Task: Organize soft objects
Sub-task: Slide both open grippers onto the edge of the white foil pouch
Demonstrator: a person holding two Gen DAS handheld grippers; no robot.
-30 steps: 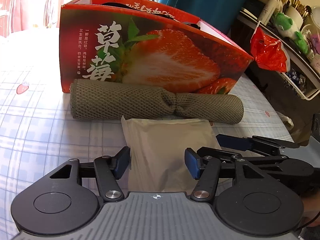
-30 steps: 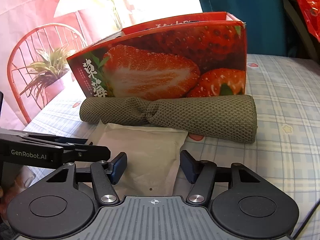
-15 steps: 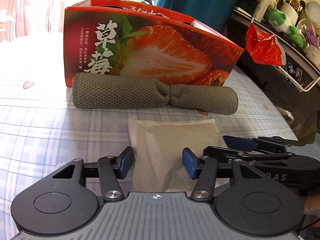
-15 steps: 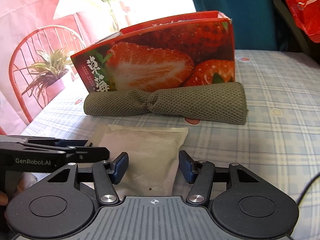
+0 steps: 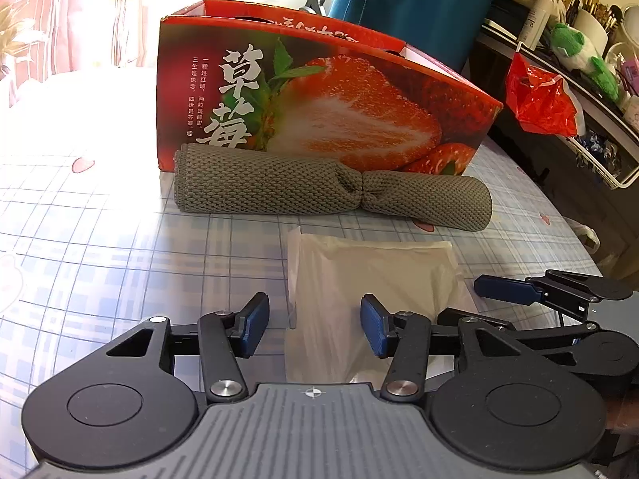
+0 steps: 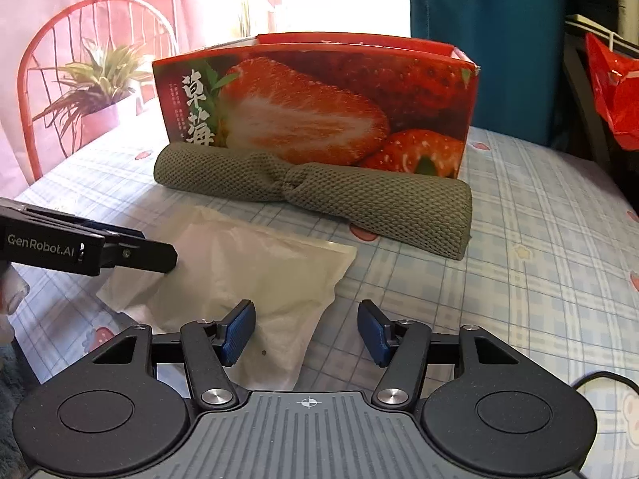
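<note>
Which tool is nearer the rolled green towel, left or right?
Hard to call. Both the left tool and right tool hover over the pale pouch, short of the towel.

One strawberry box [image 5: 319, 92], one rolled towel [image 5: 331, 189], one pale pouch [image 5: 371, 279], two tongs [image 5: 314, 327].

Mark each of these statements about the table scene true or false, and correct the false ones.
1. The rolled grey-green towel lies in front of the strawberry box. True.
2. The pale plastic bag sits inside the box. False: it lies on the checked tablecloth, nearer than the towel.
3. The right gripper has its jaws clamped on the towel. False: they stand open, away from it.
4. A red plastic bag hangs off to the right. True.
</note>
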